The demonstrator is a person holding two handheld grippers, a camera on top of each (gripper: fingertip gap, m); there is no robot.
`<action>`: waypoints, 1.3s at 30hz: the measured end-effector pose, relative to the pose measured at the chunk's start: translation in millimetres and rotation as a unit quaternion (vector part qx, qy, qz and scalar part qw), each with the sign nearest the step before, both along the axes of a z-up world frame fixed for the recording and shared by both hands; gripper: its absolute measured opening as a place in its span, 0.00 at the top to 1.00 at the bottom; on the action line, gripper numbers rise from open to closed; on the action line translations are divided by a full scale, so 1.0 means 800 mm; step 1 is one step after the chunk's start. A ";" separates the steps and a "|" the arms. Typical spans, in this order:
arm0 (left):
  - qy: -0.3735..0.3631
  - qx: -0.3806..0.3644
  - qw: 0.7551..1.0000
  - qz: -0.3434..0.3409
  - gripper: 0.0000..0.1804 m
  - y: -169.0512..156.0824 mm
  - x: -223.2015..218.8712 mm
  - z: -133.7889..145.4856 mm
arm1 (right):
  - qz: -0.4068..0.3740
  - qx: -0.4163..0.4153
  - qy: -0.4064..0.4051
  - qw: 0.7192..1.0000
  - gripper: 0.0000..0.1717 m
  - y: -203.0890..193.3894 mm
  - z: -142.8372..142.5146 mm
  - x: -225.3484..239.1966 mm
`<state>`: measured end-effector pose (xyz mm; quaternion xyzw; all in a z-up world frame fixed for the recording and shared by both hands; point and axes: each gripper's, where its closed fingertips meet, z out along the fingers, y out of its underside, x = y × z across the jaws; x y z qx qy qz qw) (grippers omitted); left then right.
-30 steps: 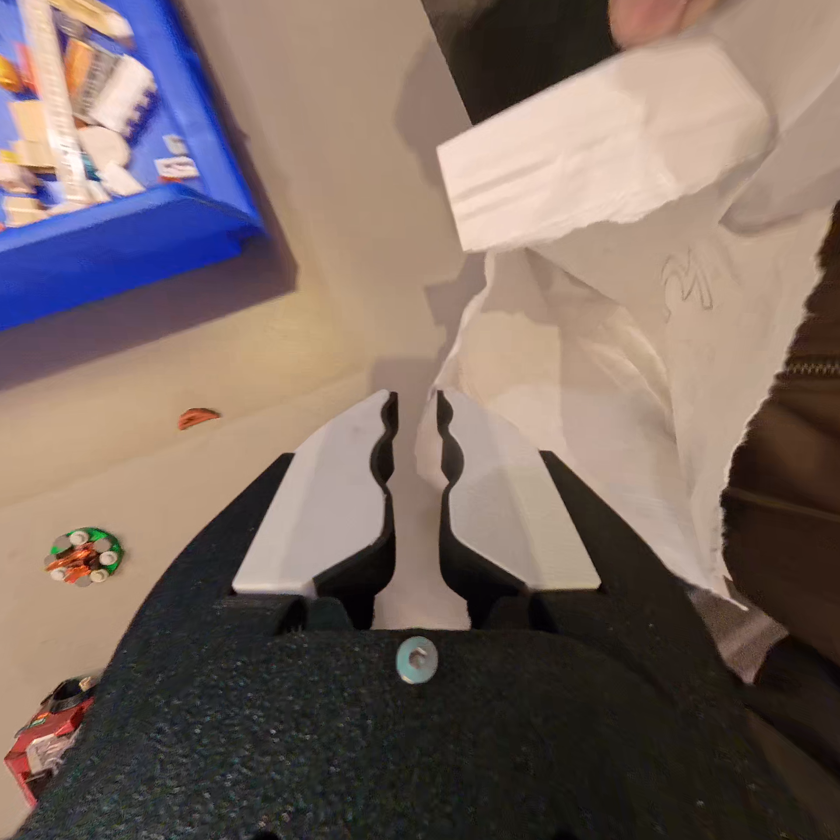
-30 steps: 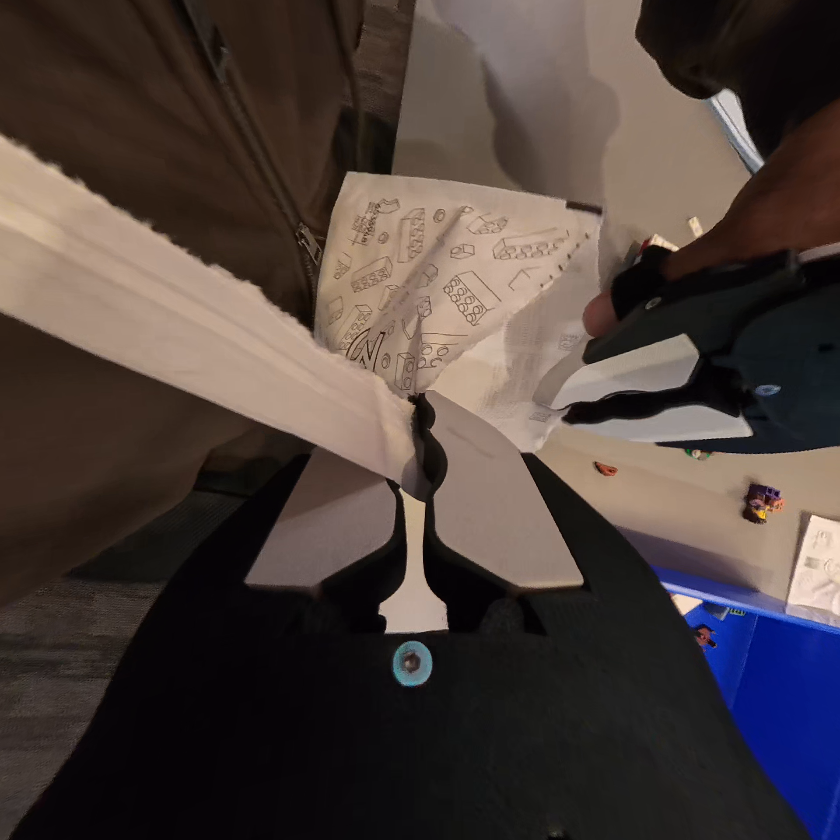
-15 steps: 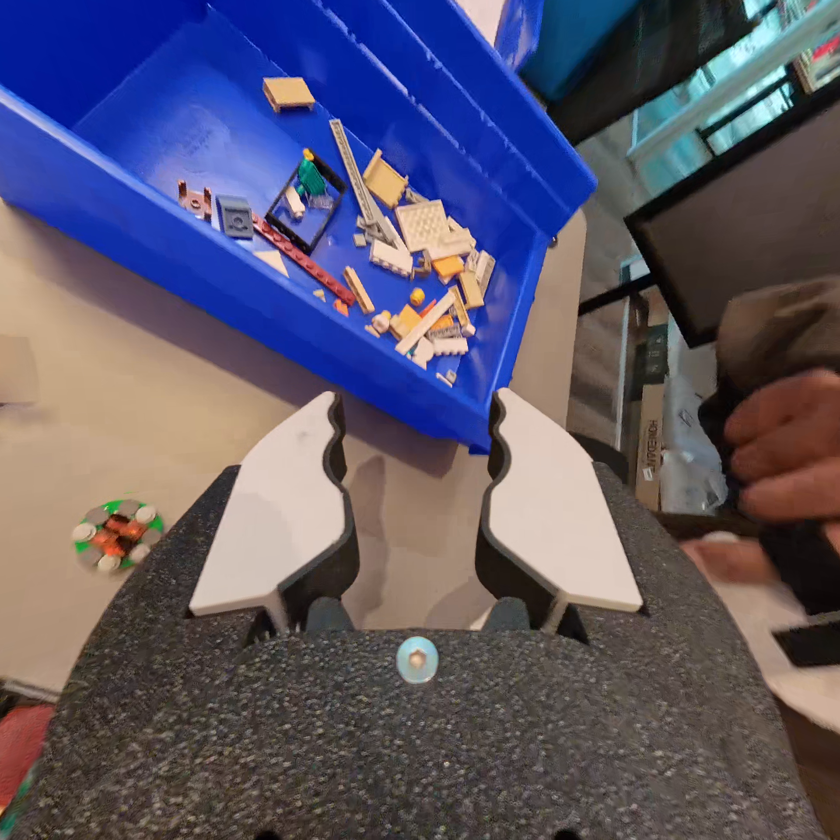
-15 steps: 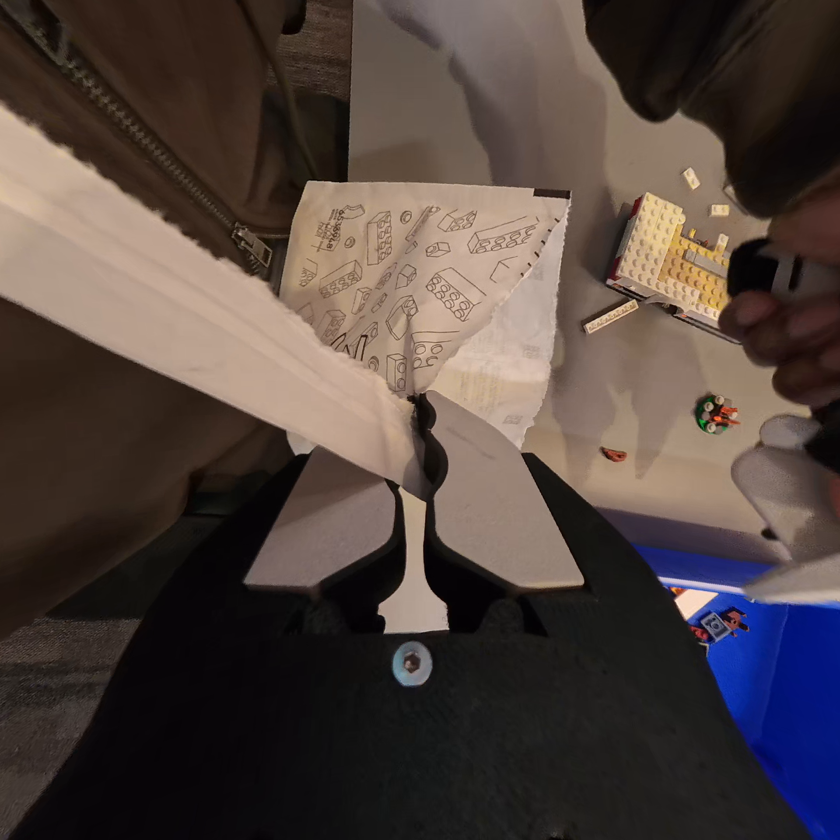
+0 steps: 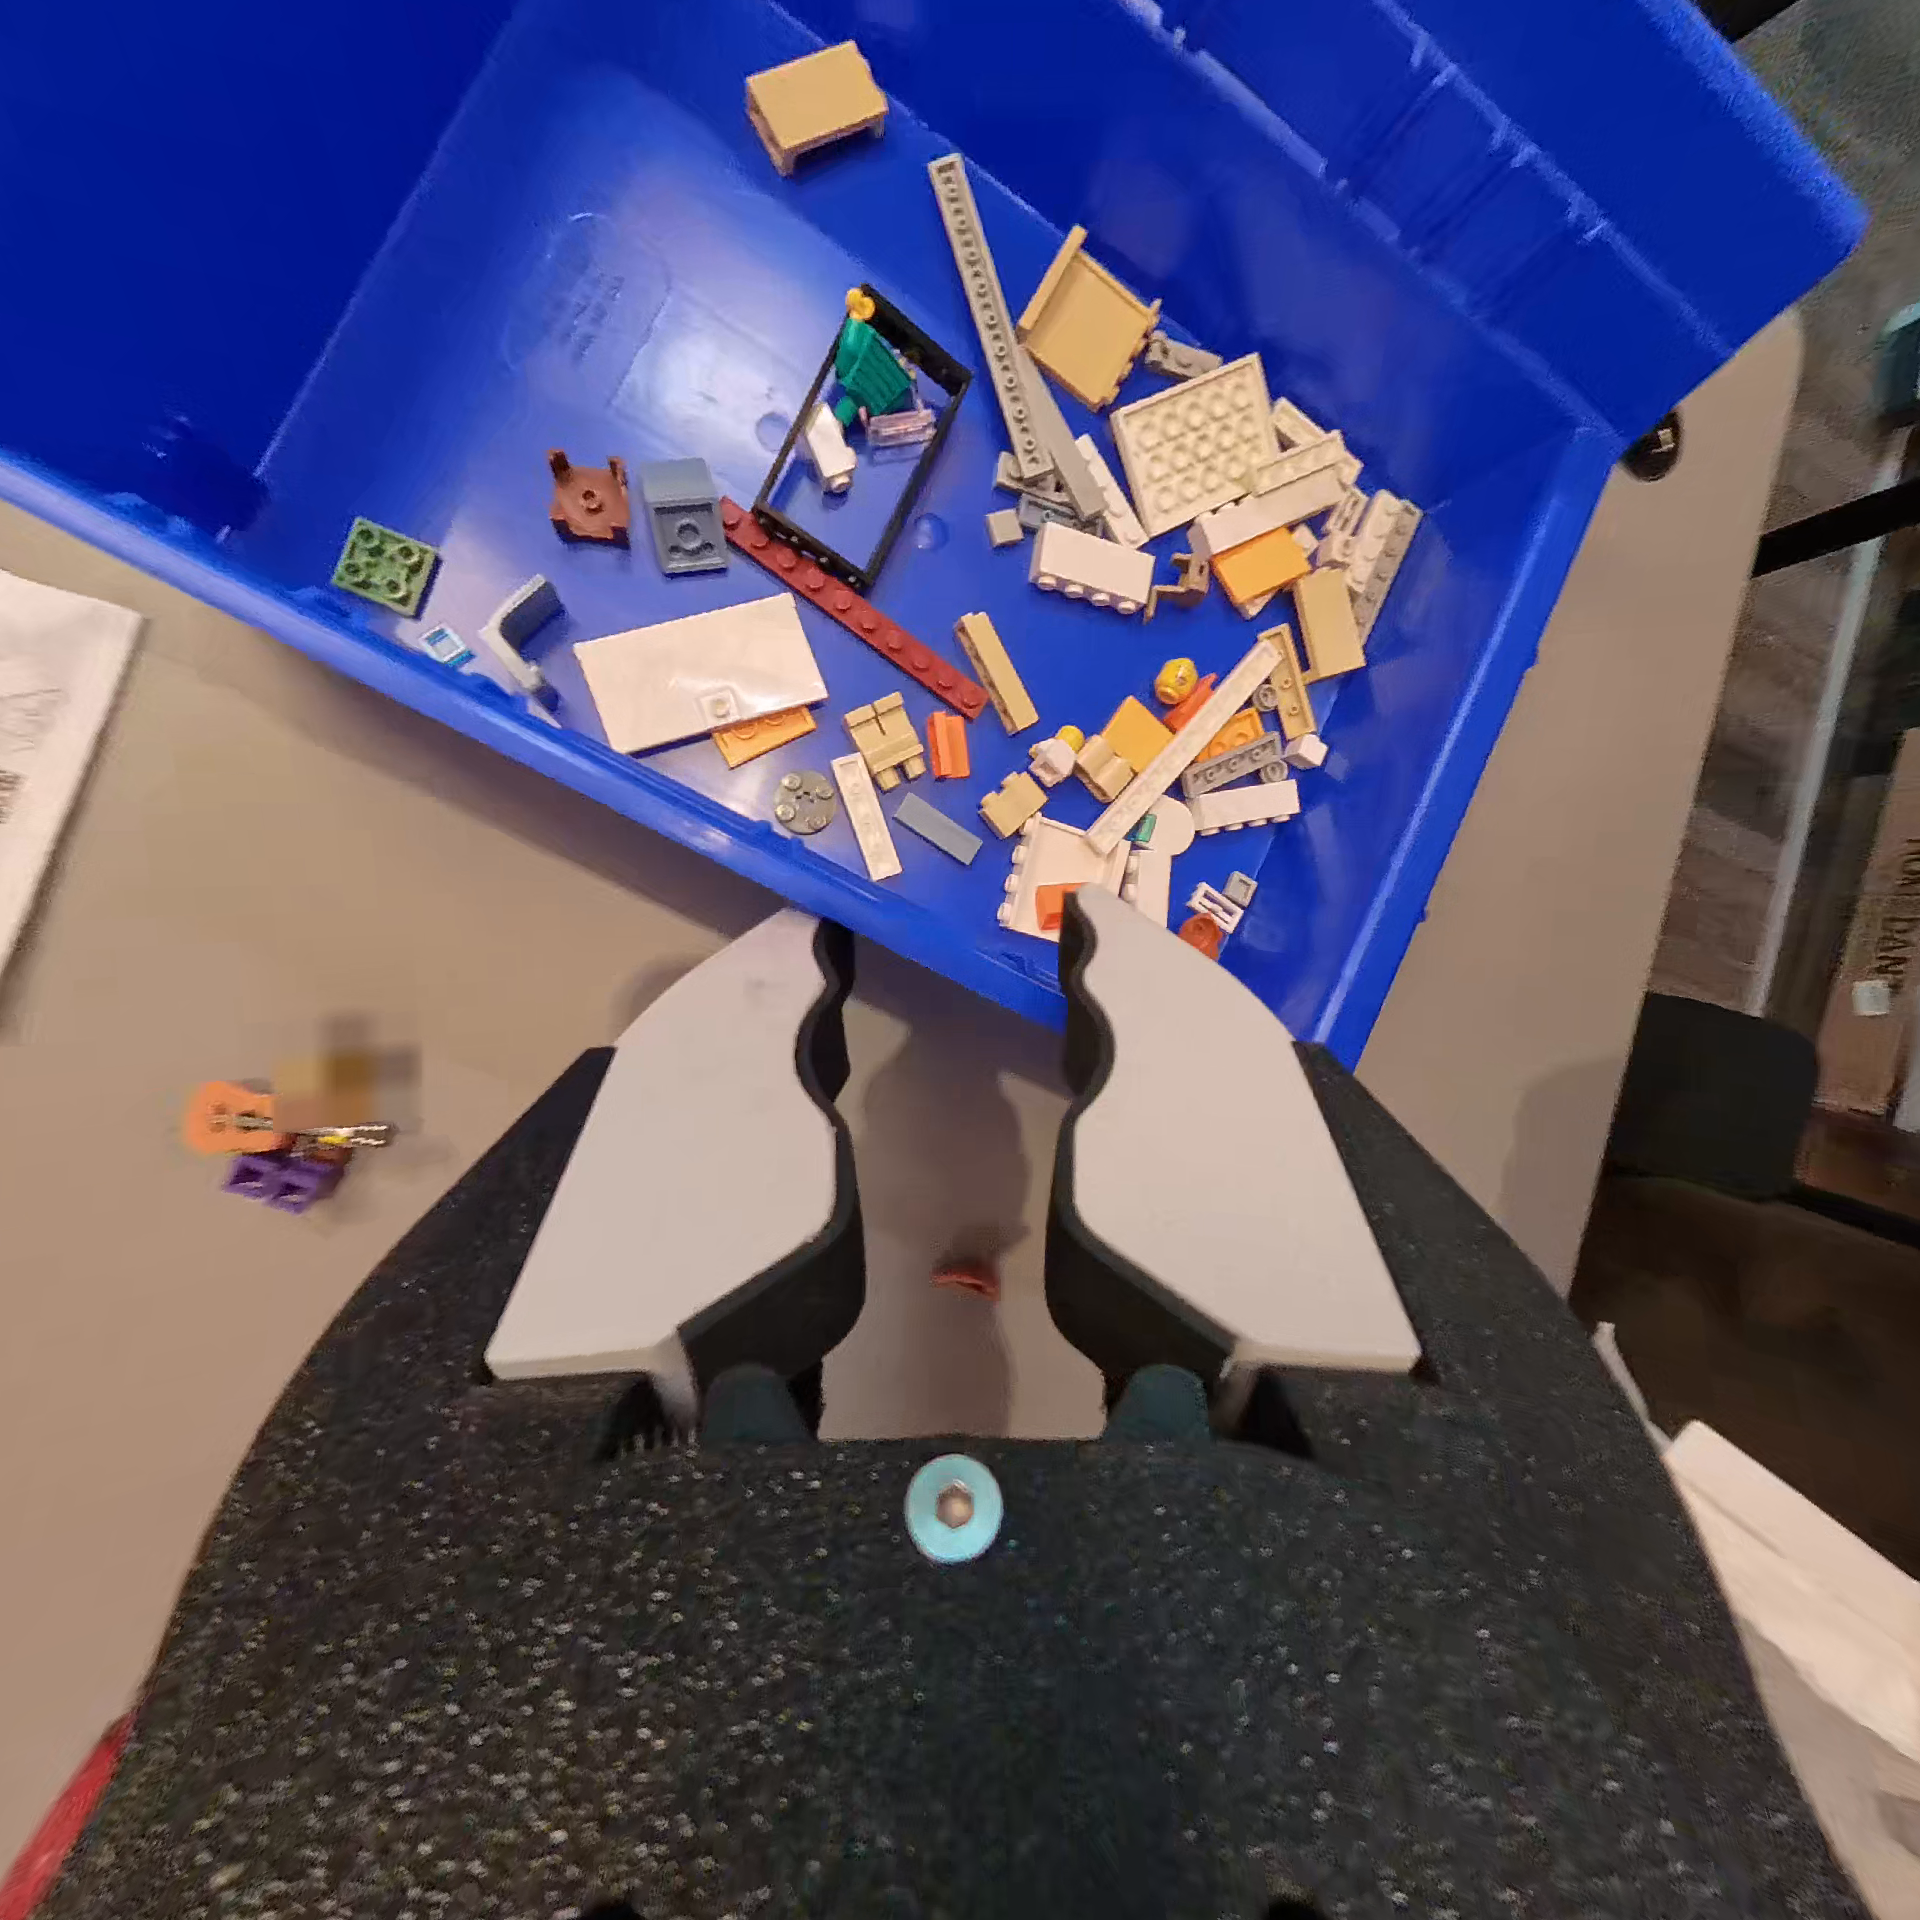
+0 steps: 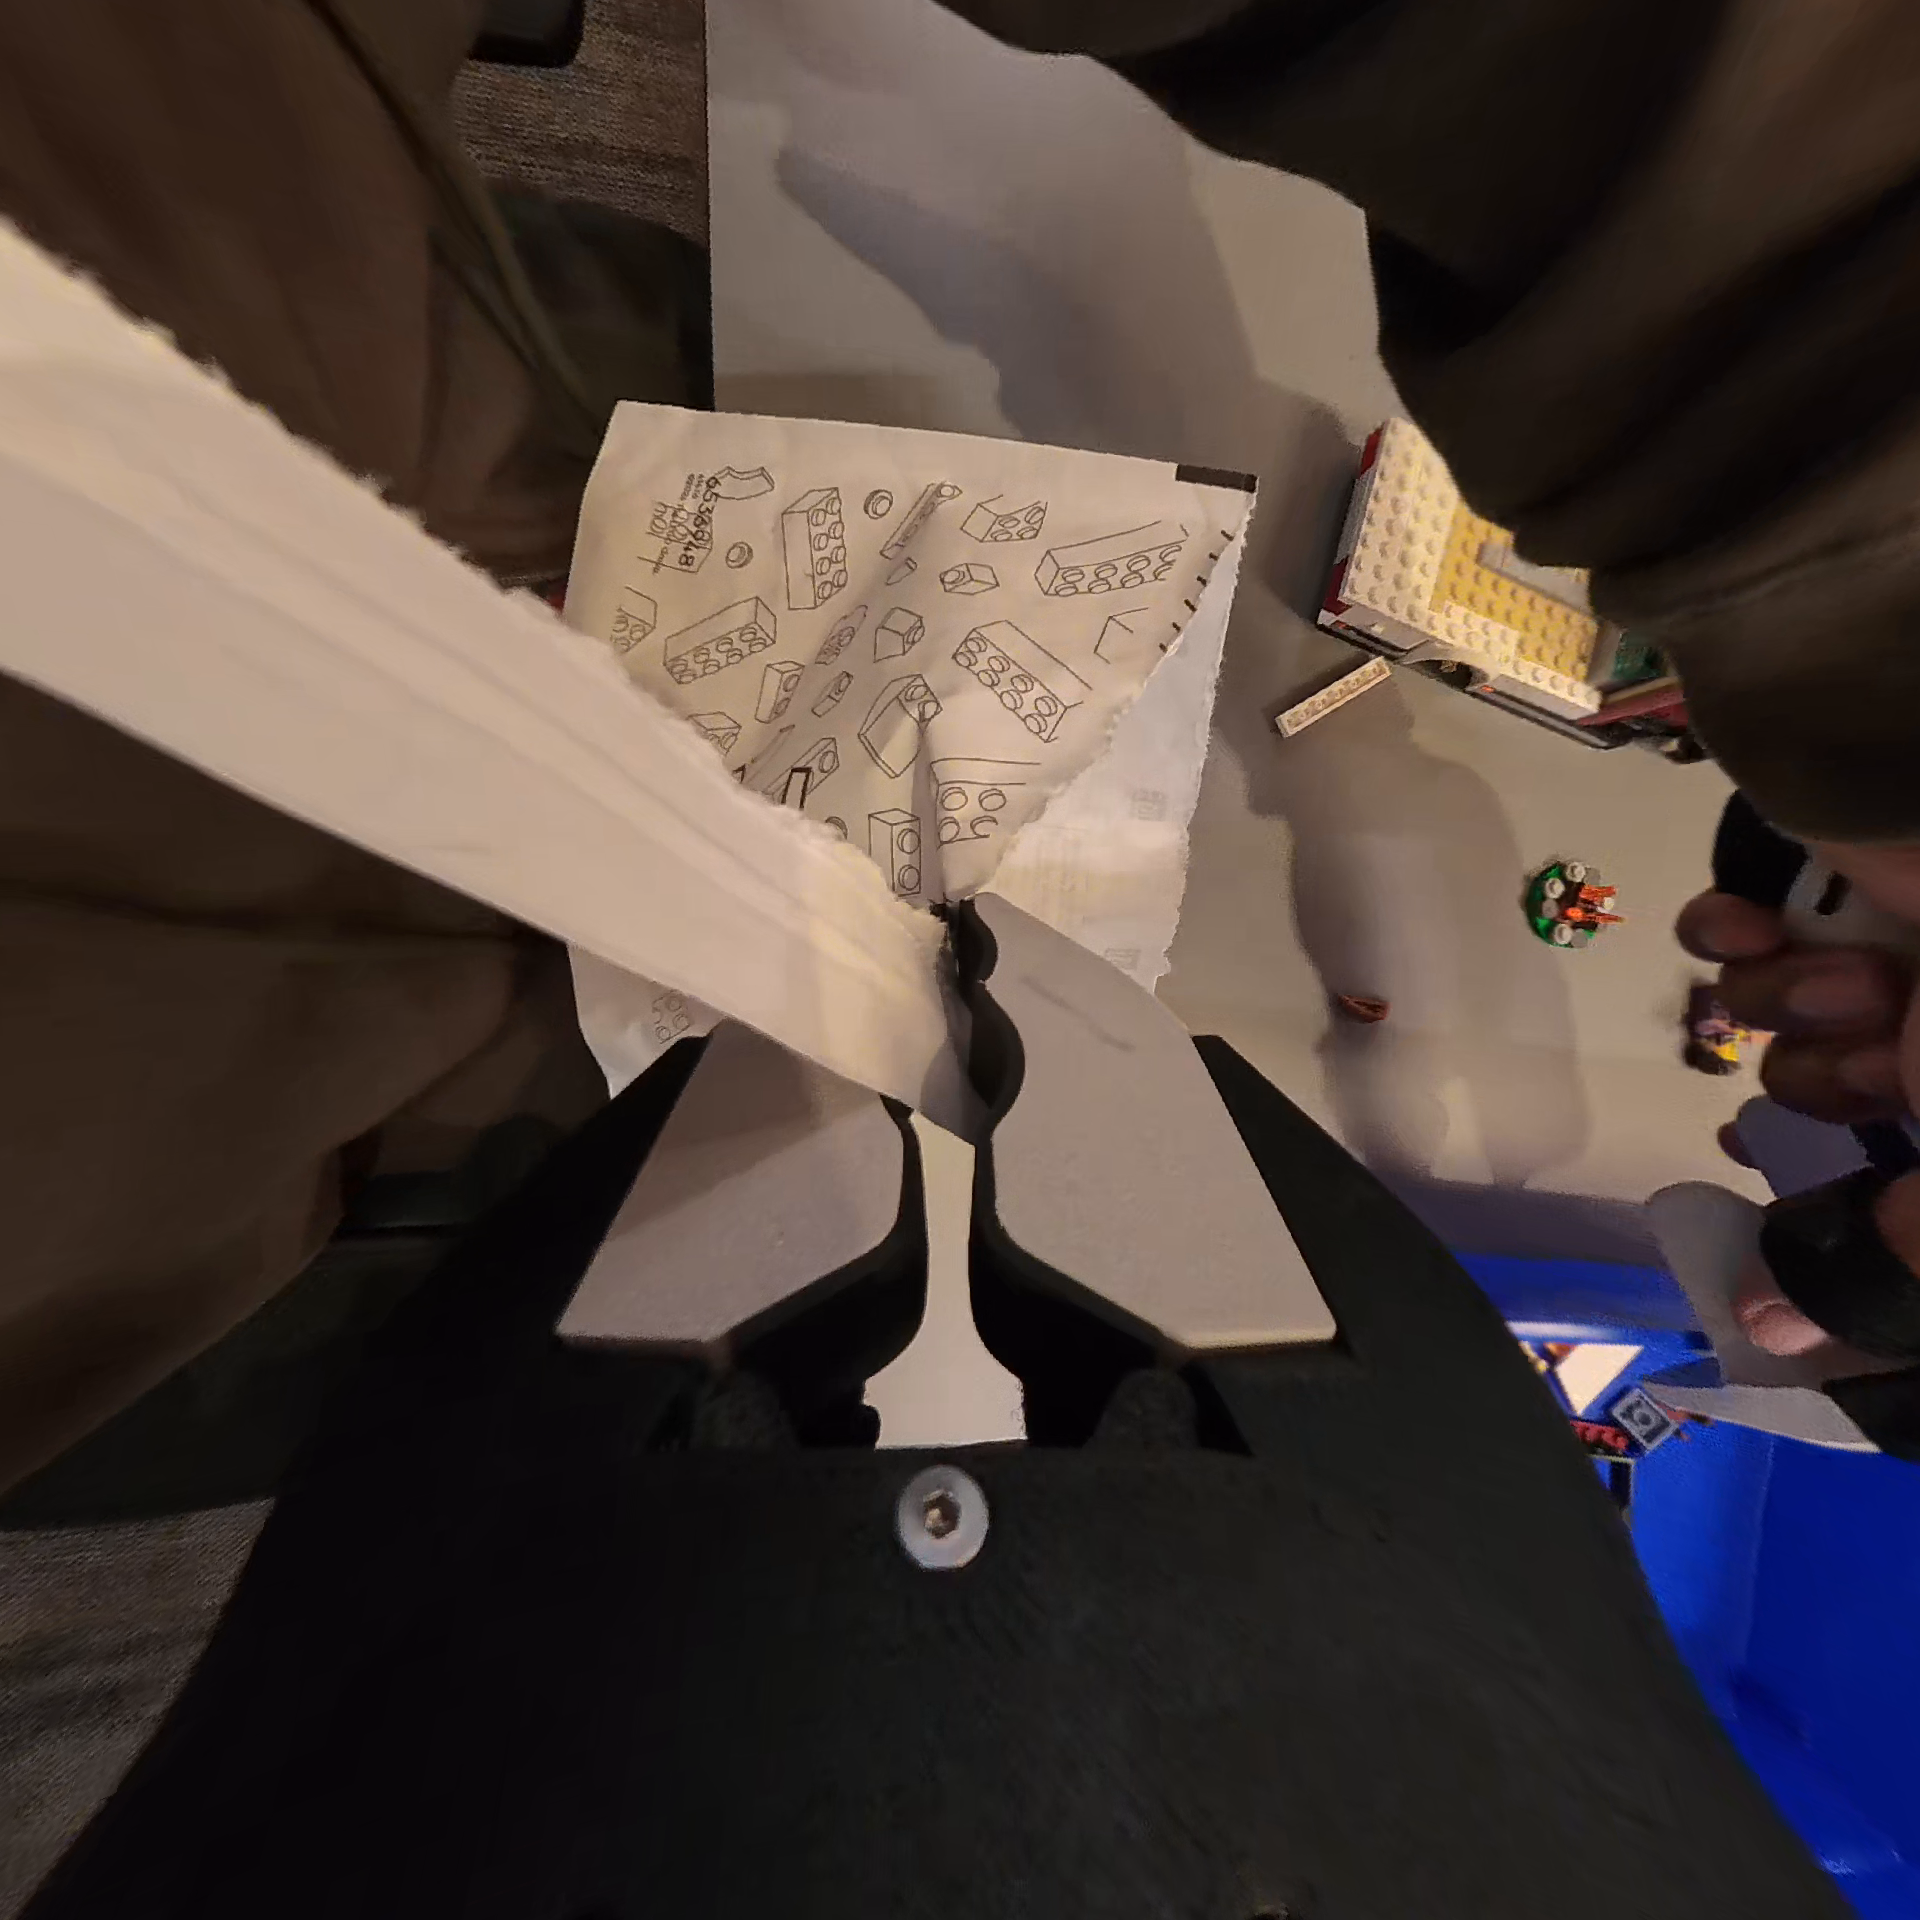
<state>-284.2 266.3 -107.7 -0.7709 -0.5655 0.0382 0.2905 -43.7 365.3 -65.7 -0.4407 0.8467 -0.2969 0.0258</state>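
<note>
A blue bin [image 5: 1538, 644] sits on the pale desk [image 5: 312, 883], holding loose toy bricks: a white plate [image 5: 698, 673], a dark red strip [image 5: 852, 608], a black frame [image 5: 862, 431], a long grey bar [image 5: 992, 312] and a green plate [image 5: 387, 563]. On the desk lie a small reddish piece [image 5: 964, 1278], a green round piece [image 6: 1564, 904], a white bar [image 6: 1332, 697], and a partly built cream and yellow model [image 6: 1455, 592]. A printed sheet [image 5: 42, 748] rests at the desk's edge.

Glossy plastic bin [image 5: 1507, 644], torn matt paper bag [image 6: 904, 623], smooth matt table [image 5: 312, 883].
</note>
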 end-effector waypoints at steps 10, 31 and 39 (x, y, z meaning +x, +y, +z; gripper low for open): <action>-0.056 -0.140 0.989 -0.011 0.85 -0.063 -0.022 0.001 | -0.014 -0.018 -0.002 1.000 1.00 0.008 0.001 -0.010; -0.102 -0.160 0.981 0.050 0.96 -0.073 -0.065 -0.043 | -0.023 -0.001 0.010 1.000 1.00 0.020 -0.004 -0.035; -0.102 -0.101 0.990 -0.009 0.98 -0.040 -0.049 -0.025 | -0.021 0.006 0.008 1.000 1.00 0.031 0.000 -0.041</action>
